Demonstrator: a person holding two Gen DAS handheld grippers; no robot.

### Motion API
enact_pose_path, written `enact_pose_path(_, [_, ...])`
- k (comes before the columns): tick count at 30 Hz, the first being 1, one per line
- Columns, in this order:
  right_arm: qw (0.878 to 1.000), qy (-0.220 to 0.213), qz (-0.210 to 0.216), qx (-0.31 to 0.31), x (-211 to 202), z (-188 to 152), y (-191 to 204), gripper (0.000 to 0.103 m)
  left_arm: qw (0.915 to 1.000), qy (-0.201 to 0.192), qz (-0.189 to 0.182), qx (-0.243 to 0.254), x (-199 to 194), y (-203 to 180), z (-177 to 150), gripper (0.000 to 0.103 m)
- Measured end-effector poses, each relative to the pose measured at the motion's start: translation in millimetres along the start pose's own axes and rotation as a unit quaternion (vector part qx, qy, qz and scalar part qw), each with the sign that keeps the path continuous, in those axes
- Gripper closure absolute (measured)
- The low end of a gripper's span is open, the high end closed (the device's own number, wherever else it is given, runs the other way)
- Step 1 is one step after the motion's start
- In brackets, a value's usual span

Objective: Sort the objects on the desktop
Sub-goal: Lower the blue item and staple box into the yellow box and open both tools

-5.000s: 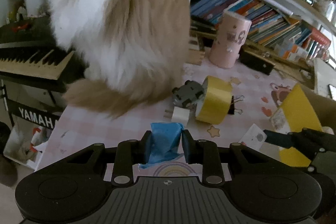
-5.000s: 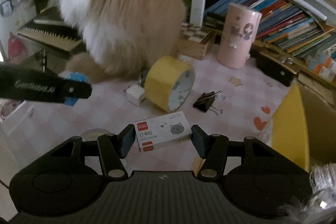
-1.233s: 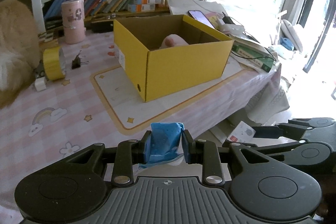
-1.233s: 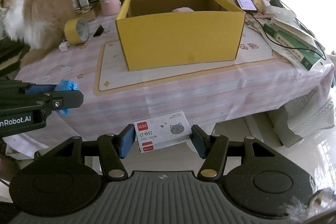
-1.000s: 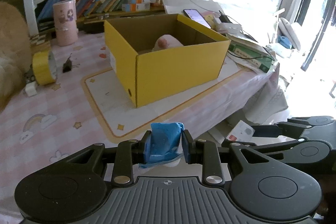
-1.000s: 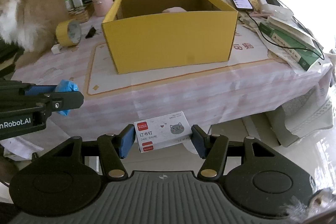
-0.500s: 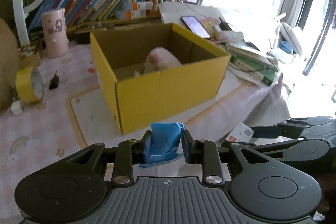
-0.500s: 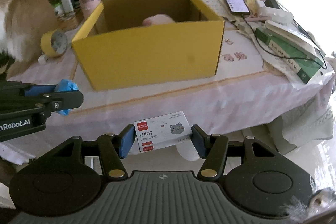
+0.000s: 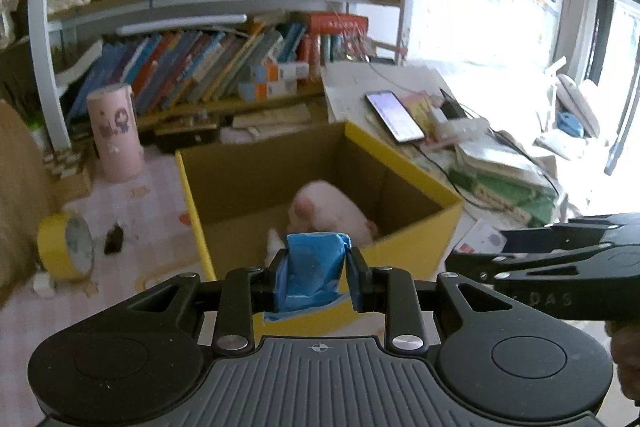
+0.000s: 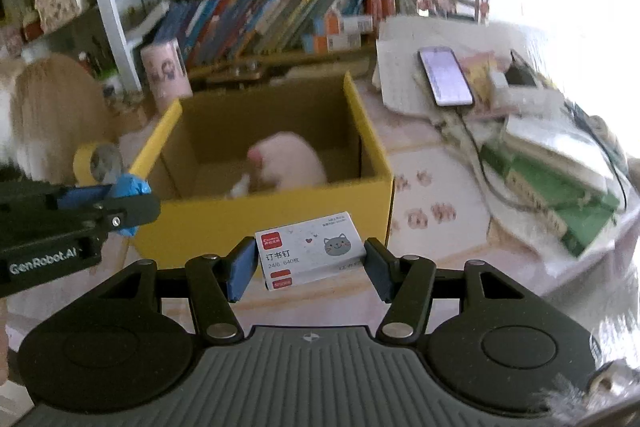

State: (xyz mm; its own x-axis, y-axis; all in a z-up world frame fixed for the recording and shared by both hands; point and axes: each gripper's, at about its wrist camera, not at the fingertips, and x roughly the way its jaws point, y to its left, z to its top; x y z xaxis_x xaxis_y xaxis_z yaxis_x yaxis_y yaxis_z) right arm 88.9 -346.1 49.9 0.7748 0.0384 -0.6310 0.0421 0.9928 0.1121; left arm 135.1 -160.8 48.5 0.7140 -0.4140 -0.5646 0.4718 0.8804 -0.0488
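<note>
Left gripper [image 9: 316,275] clenched on blue crumpled item [image 9: 314,269], right gripper [image 10: 310,265] grasping staple box [image 10: 310,251], open yellow carton [image 10: 264,215] just beyond, pink plush [image 10: 288,165] inside, tabletop [image 10: 432,227] beneath.

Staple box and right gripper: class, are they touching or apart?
Touching. The right wrist view shows the staple box clamped in the right gripper, one blue pad pressed against each end, above the floor in front of the yellow box.
</note>
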Motion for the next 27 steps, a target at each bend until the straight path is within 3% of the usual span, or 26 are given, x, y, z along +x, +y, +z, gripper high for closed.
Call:
enact_pose_path(10, [0.999, -0.027, 0.025, -0.023, 22, 42, -19, 0.048, 0.9989, -0.007, 0.047, -0.004, 37, 1, 23, 0.075])
enact_pose_path(27, [0.994, -0.001, 0.081, -0.073, 84, 88, -20, 0.048, 0.9937, 0.074, 0.084, 0.007, 121, 11, 27, 0.075])
